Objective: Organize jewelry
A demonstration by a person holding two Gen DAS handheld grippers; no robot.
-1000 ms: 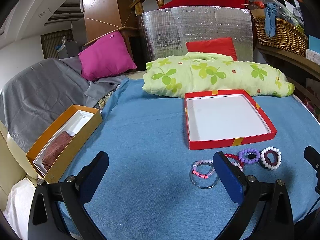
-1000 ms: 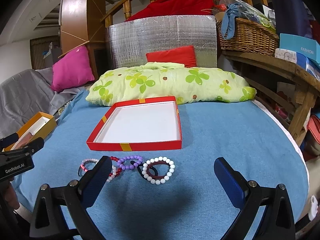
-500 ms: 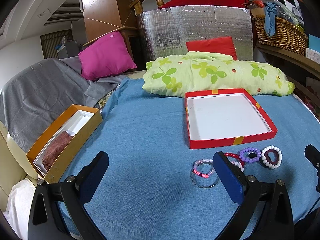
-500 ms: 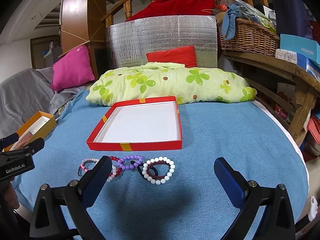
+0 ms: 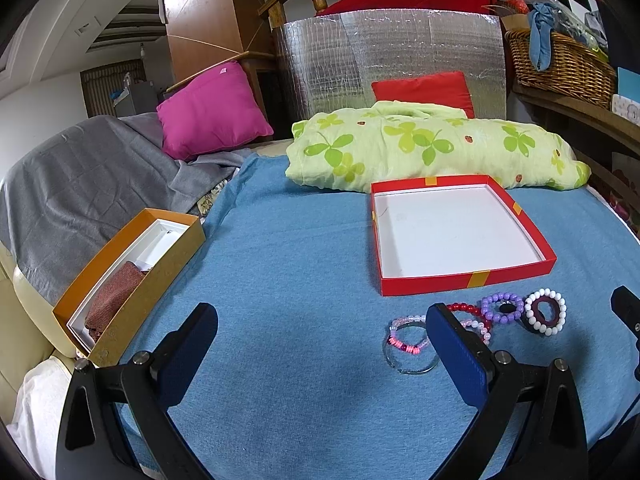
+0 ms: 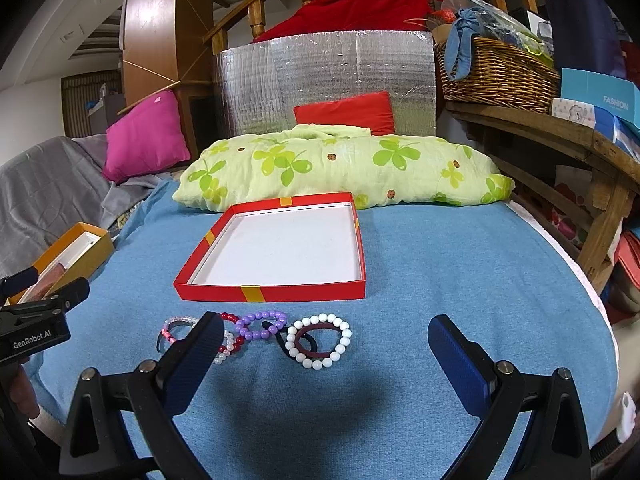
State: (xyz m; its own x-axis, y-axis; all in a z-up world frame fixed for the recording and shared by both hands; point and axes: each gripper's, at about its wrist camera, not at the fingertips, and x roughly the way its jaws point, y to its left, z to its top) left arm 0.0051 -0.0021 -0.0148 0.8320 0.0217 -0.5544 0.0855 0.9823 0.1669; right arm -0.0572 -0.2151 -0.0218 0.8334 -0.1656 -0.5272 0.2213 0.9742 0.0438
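Note:
Several bead bracelets lie in a row on the blue cloth in front of an empty red tray [image 5: 468, 280] [image 6: 272, 293]: a white-bead bracelet [image 6: 320, 340] [image 5: 545, 312], a purple one [image 6: 262, 325] [image 5: 502, 308], a red one [image 6: 232, 334] and a pink one with a clear bangle [image 5: 408, 346] [image 6: 174, 330]. My left gripper [image 5: 322, 350] is open and empty, left of the bracelets. My right gripper [image 6: 326, 360] is open and empty, just short of the white-bead bracelet.
An orange box [image 5: 128, 276] with a brown cloth inside sits at the left cloth edge. A green clover-print pillow [image 6: 344, 168] lies behind the tray. A wooden shelf with a wicker basket [image 6: 496, 74] stands at the right.
Both grippers stay open; the views have shifted only very slightly. The bracelets and tray have not moved.

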